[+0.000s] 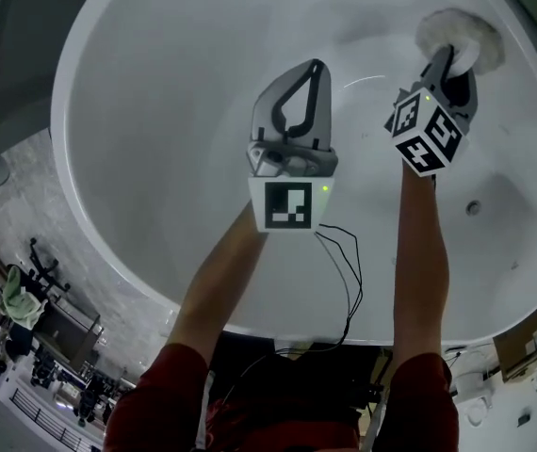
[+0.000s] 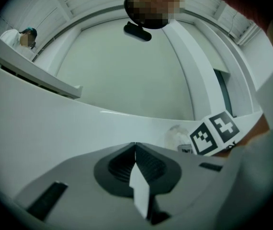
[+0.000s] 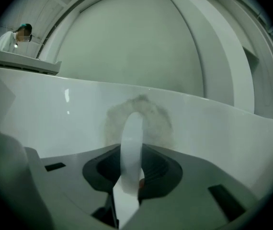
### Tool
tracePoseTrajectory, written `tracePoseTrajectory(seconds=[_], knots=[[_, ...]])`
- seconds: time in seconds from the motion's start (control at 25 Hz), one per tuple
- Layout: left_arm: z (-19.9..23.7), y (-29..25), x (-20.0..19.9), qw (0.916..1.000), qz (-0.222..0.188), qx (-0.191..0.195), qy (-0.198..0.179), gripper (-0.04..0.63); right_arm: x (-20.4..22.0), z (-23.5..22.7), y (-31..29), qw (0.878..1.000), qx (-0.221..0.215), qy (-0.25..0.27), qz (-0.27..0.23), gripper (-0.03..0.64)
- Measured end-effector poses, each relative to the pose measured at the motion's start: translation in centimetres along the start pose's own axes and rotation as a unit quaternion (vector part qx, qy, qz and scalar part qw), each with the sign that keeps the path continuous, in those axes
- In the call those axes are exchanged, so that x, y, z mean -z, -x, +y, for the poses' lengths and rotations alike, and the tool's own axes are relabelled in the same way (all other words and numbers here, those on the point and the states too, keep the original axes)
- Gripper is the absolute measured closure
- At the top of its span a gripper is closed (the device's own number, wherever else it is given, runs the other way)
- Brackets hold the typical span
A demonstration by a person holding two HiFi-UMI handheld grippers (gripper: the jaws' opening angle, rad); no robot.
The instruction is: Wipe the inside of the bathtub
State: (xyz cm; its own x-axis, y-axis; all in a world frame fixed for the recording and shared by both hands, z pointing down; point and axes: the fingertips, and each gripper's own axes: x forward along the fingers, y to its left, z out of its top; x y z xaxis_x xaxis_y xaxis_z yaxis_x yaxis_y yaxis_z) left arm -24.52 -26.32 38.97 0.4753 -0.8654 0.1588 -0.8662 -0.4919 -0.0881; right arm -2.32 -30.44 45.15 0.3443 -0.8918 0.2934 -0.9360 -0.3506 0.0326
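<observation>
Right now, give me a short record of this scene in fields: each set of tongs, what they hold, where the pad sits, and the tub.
left tongs: shut, nothing between them, held inside the tub, apart from the pad
right tongs: shut on the wiping pad's white strap
wiping pad: round, fluffy, pressed against the tub's inner wall
bathtub: white, rounded
drain: on the tub floor, apart from the pad

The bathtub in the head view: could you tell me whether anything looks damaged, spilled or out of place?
Nothing stands out. The bathtub looks intact, with no spill visible. The right gripper holds a fluffy wiping pad against the tub wall, and the left gripper is shut on nothing above the basin.
</observation>
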Motion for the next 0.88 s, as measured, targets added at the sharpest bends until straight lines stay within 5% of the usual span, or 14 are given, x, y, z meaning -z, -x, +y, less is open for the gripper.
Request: tracePoseTrajectory(seconds=[0.44,0.88], knots=[[3.0,0.3,0.0,0.9995,0.002,-0.031,0.004,0.58,-1.7,4.7,-1.2,1.0,-0.027,-0.01,-0.01,0.525],[0.0,1.6,-1.4,0.9999,0.002,-0.013,-0.005,0.58,-2.7,6.5,1.9,0.994,-0.098,0.04,-0.016,0.526]])
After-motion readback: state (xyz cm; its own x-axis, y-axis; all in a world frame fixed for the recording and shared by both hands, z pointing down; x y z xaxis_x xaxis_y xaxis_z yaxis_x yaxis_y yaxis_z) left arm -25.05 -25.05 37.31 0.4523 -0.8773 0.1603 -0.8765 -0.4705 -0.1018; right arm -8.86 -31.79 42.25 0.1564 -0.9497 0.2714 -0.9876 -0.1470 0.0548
